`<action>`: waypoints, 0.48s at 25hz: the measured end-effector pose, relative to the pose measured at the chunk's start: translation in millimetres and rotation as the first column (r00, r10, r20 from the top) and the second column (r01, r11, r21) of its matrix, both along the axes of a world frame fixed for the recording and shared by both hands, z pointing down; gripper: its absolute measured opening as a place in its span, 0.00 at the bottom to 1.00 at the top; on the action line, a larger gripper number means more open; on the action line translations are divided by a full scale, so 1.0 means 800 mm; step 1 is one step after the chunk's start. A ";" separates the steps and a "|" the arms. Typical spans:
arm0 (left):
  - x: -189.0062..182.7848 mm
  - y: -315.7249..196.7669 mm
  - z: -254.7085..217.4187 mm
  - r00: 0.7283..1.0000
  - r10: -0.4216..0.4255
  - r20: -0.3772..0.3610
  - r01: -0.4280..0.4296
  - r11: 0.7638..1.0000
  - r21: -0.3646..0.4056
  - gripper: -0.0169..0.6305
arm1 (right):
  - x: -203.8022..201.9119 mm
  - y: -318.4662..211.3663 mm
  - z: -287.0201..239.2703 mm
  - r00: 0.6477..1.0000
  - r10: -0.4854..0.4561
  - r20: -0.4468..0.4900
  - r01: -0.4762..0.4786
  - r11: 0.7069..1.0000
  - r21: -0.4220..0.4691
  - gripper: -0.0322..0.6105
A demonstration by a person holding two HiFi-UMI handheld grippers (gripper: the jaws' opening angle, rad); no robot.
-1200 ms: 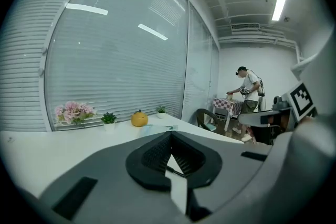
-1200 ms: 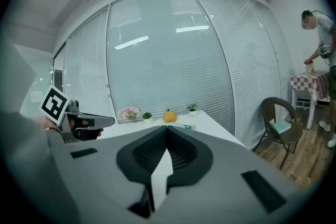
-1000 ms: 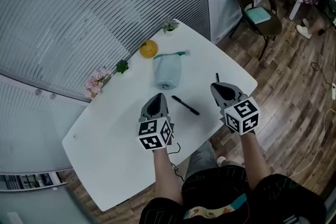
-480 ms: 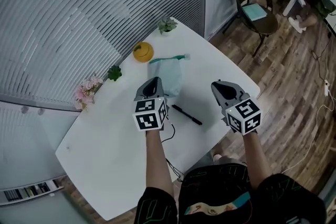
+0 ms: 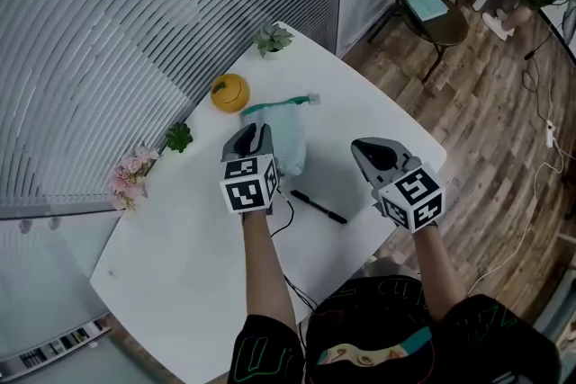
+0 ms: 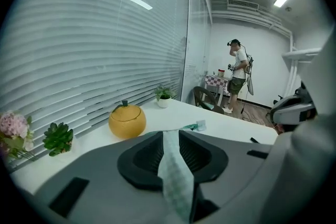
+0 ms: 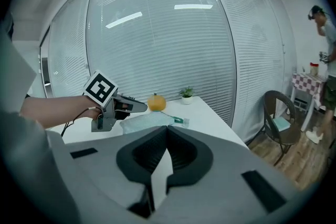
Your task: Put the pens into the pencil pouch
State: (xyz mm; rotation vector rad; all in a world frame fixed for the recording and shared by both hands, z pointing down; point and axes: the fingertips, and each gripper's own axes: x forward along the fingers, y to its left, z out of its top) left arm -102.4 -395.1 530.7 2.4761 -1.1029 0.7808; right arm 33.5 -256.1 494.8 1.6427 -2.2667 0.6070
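On the white table [image 5: 180, 283], head view first: the pale green checked fabric pencil pouch [image 5: 290, 144] lies near the middle, and the left gripper [image 5: 256, 136] hangs right over its near left edge. A slim black pen [image 5: 317, 207] lies bare on the tabletop just in front of the pouch, between the two arms and outside the bag. The right gripper [image 5: 364, 150] sits off to the right, apart from both pen and pouch. Along the blinds stand a round yellow pumpkin-shaped jar [image 5: 229, 92] and a small potted green plant [image 5: 273, 38].

Over to the left gripper view: the jaws have just been opening and stand apart, with the pouch's checked fabric showing in the gap between them; no pad presses on it. The jar sits beyond, to the left.

Right gripper view now: the jaws are closed tip to tip with nothing caught. Ahead, the left gripper hovers at the pouch.
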 end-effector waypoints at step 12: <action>0.016 -0.012 0.071 0.995 0.052 0.086 -0.043 0.995 -0.095 0.33 | -0.016 -0.035 0.038 0.999 -0.043 -0.005 0.043 0.996 -0.076 0.05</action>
